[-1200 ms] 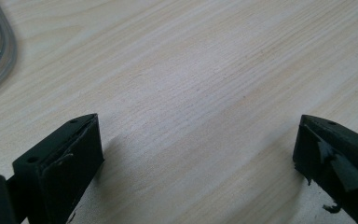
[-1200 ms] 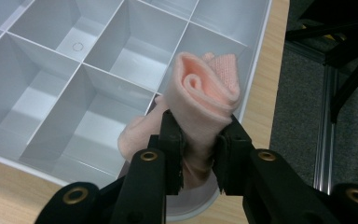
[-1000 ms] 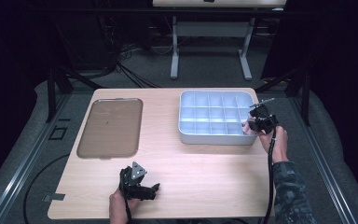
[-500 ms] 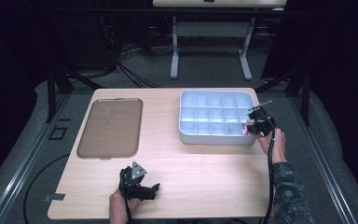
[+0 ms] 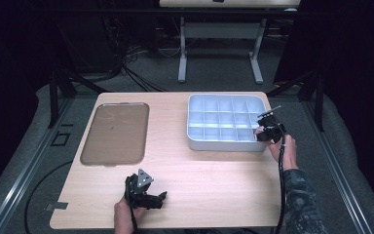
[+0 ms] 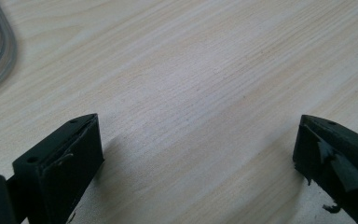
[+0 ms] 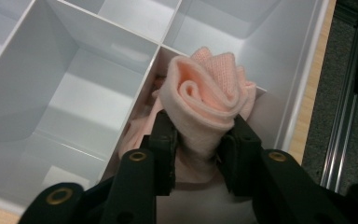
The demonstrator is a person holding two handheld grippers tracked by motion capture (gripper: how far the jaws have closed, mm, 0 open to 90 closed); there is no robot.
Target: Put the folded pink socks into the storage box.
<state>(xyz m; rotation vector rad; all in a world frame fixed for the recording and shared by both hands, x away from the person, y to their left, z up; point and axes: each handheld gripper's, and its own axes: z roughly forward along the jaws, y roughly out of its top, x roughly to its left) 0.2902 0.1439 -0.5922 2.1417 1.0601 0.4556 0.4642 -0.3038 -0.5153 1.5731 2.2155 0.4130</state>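
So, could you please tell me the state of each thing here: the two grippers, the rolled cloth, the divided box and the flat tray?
Left gripper: open, holding nothing, low over the light wooden table.
Right gripper: shut on the rolled pink cloth.
Rolled pink cloth: rolled up, clamped between the jaws, in a compartment near the corner.
White divided plastic box: other visible compartments empty.
Flat grey metal tray: empty.

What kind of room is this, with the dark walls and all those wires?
Probably a lab or studio for recording handwork. A wooden table stands among dark surroundings, loose cables lie on the floor behind it, and a person holds a hand tool, the right tool gripping a rolled pink cloth in a divided tray.
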